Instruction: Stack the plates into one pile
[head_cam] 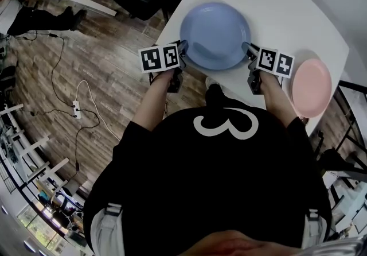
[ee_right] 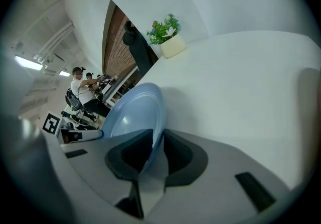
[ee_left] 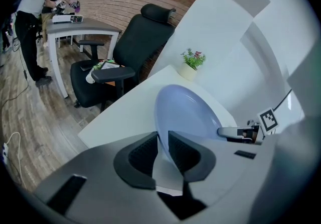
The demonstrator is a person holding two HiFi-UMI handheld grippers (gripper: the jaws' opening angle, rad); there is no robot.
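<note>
We log a black short-sleeved shirt with a white looped emblem. The grey left gripper and right gripper bear black-and-white marker cubes.

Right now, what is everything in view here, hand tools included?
blue plate: one, pale blue, mid-table, held at both sides.
pink plate: one, pink, table's right edge, lying apart.
table: one, white, under both plates.
potted plant: one, green, white pot, table's far end.
office chair: one, black, beside the table.
power strip: one, white, on the wooden floor.
left gripper: one, grey, shut on blue plate's left rim.
right gripper: one, grey, shut on its right rim.
</note>
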